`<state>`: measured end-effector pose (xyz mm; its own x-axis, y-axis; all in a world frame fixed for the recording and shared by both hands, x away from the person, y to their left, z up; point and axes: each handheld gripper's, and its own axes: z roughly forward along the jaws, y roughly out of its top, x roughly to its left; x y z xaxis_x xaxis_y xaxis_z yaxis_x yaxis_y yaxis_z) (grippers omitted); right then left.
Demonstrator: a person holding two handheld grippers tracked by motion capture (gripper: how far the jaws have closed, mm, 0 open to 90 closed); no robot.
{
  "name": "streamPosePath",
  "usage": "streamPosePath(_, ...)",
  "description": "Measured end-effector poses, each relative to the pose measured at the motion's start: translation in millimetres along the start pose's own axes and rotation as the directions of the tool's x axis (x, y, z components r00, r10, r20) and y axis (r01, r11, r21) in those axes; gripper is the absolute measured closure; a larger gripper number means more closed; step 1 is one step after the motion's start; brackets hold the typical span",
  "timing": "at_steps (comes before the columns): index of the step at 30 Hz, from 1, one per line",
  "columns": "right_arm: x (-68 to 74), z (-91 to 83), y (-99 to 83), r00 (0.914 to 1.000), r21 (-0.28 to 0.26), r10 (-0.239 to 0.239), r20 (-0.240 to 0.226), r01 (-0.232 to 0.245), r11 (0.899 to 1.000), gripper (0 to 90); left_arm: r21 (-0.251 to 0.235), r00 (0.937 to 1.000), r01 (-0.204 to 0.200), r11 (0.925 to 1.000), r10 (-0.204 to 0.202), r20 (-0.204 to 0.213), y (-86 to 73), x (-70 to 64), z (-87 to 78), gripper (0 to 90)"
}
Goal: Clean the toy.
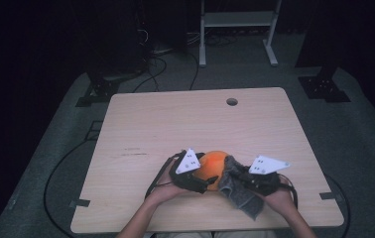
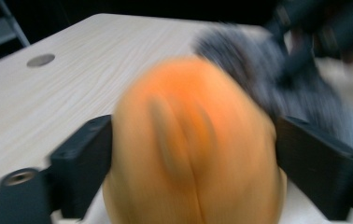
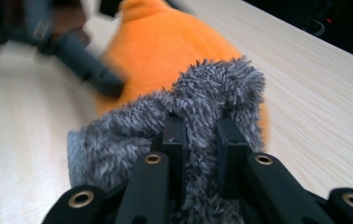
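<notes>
An orange rounded object [image 1: 214, 167] sits near the table's front edge between both hands. My left gripper [image 1: 206, 182] is shut on it; in the left gripper view the orange object [image 2: 193, 149] spans the gap between the two black jaws, blurred. A grey fuzzy cloth [image 1: 240, 191] lies against the object's right side and hangs toward the front edge. My right gripper [image 1: 236, 174] is shut on that cloth; in the right gripper view the grey cloth [image 3: 198, 102] is pinched between the jaws, with the orange object [image 3: 165, 51] right behind it and the left gripper's finger [image 3: 86, 65] touching the object.
The wooden table [image 1: 175, 124] has a round cable hole [image 1: 232, 101] near its far edge. A white metal stand [image 1: 237, 29] and floor cables [image 1: 156, 64] lie beyond the table. Dark frame feet stand at the far left [image 1: 93, 91] and far right [image 1: 324, 87].
</notes>
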<state>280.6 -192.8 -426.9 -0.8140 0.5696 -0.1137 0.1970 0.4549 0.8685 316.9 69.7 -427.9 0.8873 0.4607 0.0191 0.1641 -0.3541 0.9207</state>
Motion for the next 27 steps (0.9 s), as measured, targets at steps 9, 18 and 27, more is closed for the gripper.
streamPosePath(9, 3.6, -6.7, 0.7, 0.9978, 0.013, -0.030, -0.060, 0.031, 0.999, 76.3, 0.024, 0.9999, 0.010, 0.9997, -0.010, -0.008, -13.5, -7.4, -9.3, 29.4)
streamPosePath(18, -7.9, -19.6, 10.6, 0.9955, -0.079, 0.037, -0.088, -0.044, 0.996, 76.3, 0.043, 0.9922, -0.108, 0.9932, 0.105, 0.067, -10.5, -20.9, -12.2, 26.0)
streamPosePath(27, -0.7, -14.9, 5.4, 0.9993, -0.033, -0.004, -0.038, 0.002, 0.999, 76.3, 0.064, 0.9976, -0.069, 0.9956, 0.069, 0.006, -5.0, -15.5, -10.5, 31.6)
